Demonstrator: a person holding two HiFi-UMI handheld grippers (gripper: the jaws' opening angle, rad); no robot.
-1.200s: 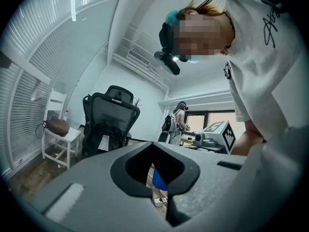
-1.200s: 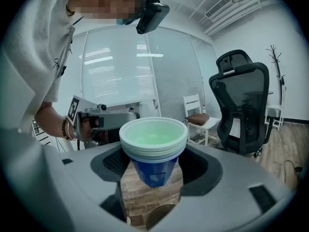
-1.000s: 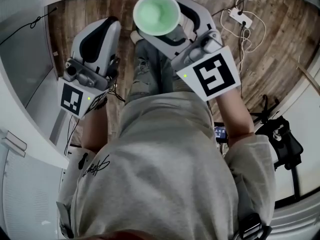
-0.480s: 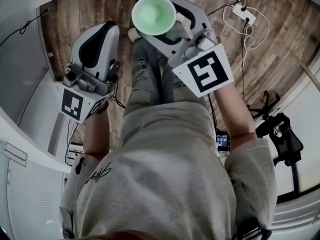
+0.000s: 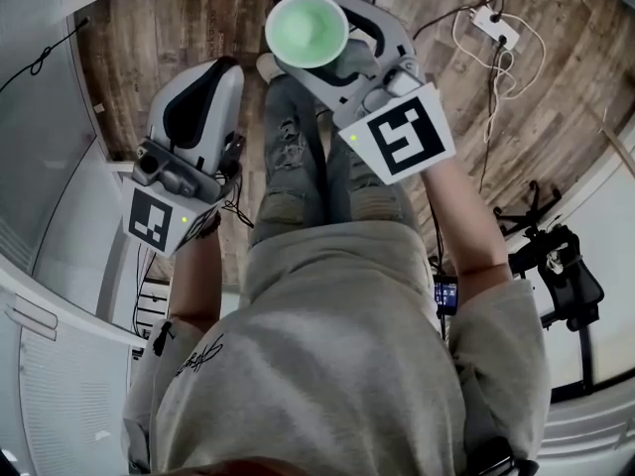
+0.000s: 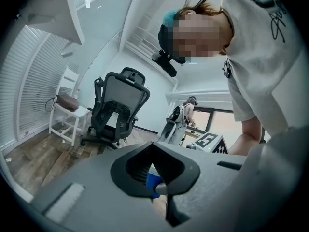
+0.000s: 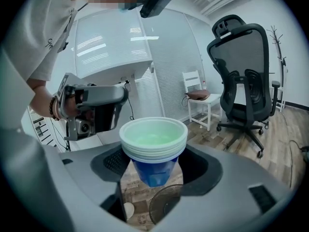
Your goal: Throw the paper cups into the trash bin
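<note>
Right claw [image 7: 153,177] pinches a nested stack of paper cups [image 7: 153,141], blue outside and green inside, upright with mouths up. Left claw [image 6: 158,180] is pressed together with nothing in it, held beside the right and apart from it. Below the cups, a dark round bin [image 7: 166,204] sits on the wood floor [image 5: 556,87]; farther off stands an office chair [image 7: 244,76].

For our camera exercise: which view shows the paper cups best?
Right gripper view: the paper cups between its jaws show rims and blue sides. Head view: only the green inside; left gripper view, perhaps a blue sliver.
</note>
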